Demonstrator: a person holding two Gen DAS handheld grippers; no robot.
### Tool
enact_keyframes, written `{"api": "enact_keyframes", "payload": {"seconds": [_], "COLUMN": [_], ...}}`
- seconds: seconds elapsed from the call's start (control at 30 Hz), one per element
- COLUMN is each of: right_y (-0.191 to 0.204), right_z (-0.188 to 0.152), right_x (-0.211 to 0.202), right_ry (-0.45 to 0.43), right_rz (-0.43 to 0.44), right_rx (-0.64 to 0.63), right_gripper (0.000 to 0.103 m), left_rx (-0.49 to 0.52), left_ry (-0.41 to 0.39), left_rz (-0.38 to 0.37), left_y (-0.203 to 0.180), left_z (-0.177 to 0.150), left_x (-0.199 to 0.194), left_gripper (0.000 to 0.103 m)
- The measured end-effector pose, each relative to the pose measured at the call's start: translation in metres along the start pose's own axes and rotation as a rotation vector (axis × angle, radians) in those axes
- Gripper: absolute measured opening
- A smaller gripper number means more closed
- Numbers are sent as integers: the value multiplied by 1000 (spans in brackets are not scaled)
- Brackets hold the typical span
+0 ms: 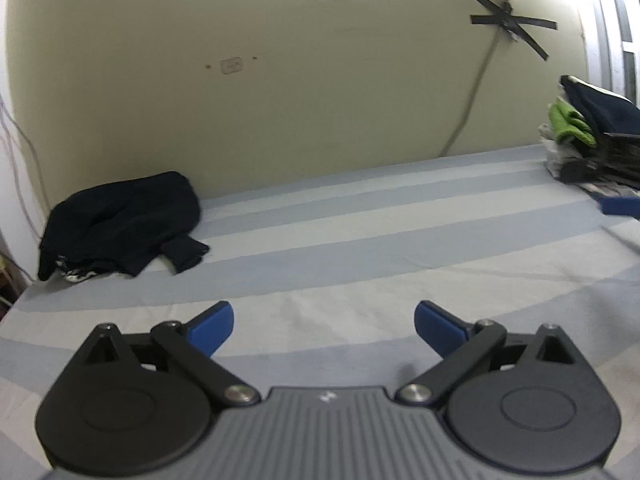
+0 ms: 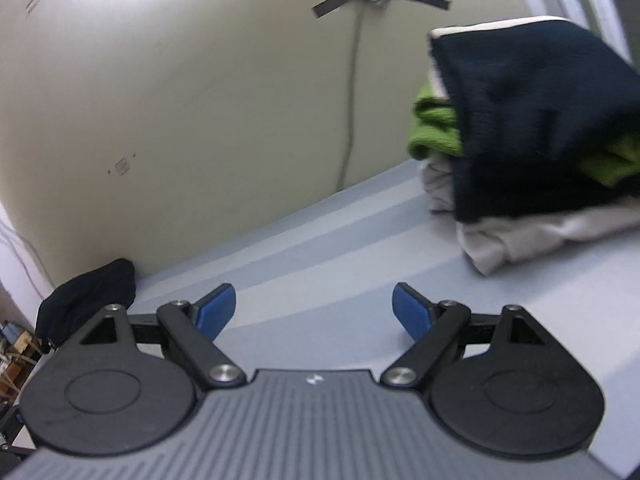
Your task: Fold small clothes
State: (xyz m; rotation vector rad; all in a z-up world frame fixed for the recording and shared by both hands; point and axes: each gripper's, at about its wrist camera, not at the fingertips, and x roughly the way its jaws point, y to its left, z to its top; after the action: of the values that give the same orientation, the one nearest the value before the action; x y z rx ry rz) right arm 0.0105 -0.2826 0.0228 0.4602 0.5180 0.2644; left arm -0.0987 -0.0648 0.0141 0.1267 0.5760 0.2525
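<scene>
A crumpled black garment (image 1: 120,224) lies on the striped bedsheet (image 1: 360,240) at the far left, against the wall; it also shows in the right wrist view (image 2: 88,300). A pile of clothes (image 2: 532,144), with a dark navy piece over green and grey ones, sits at the far right; the left wrist view shows it too (image 1: 592,136). My left gripper (image 1: 324,326) is open and empty over the sheet. My right gripper (image 2: 314,312) is open and empty, a little short of the pile. A blue fingertip of the right gripper (image 1: 620,205) shows at the right edge of the left wrist view.
A cream wall (image 1: 280,80) runs along the back of the bed, with a cable (image 1: 472,96) taped on with black strips. A window frame (image 1: 616,32) stands at the far right. Clutter and wires (image 2: 12,352) sit off the bed's left edge.
</scene>
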Motion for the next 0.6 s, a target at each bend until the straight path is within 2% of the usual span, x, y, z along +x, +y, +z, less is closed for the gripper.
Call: {"api": "enact_keyframes", "payload": {"seconds": [0.1, 0.2, 0.33, 0.53, 0.6], "right_y": [9, 22, 13, 7, 6], "right_z": [-18, -21, -32, -38, -37], "right_x": [-27, -25, -46, -67, -69], "right_ry": [-22, -41, -88, -137, -150], "right_rz": [-20, -45, -120, -249, -281], "right_rx": [-18, -38, 26, 54, 39], "right_gripper": [87, 87, 88, 93, 95], "left_rx": [-23, -27, -10, -52, -62], "left_ry": [-29, -44, -46, -110, -99], "left_rz": [21, 26, 34, 4, -20], "left_y": [4, 3, -2, -12, -15], "left_z": [-4, -3, 0, -2, 0], "left_x": [-6, -8, -10, -25, -25], "left_gripper": [103, 103, 103, 103, 103]}}
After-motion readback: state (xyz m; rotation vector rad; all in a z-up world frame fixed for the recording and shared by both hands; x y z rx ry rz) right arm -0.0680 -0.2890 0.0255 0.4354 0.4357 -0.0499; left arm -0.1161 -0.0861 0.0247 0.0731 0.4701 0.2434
